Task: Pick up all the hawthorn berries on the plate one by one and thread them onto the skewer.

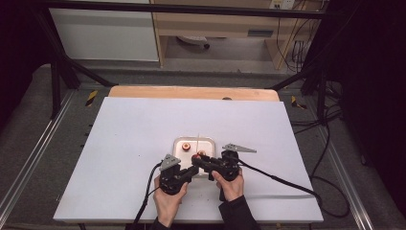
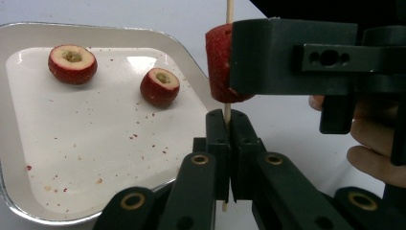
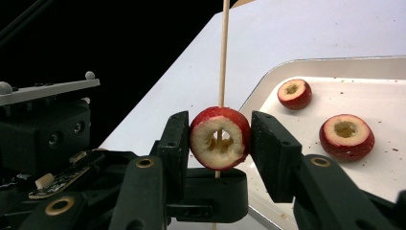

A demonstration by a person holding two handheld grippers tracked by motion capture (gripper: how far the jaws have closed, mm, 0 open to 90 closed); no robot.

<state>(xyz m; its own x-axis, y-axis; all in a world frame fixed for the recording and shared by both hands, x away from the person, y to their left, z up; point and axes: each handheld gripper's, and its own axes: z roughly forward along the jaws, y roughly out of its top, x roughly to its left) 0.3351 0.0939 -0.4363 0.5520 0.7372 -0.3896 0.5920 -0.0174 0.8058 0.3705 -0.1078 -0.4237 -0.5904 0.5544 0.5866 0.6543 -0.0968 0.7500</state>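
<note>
While my right claw clamps the cored fruit and my left claw pinches the skewer just beneath, any tilt risks splitting the fruit or snapping the skewer beside the tray.

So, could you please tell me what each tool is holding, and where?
The left tool grips the wooden skewer near its lower end; the right tool clamps the cored red fruit by its sides.

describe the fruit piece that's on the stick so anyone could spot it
On the white table, find the small metal tray near the person's hands. Just beside it, the right gripper clamps a red cored fruit. Unlike the two loose fruits in the tray, a thin wooden skewer runs through it.
</note>
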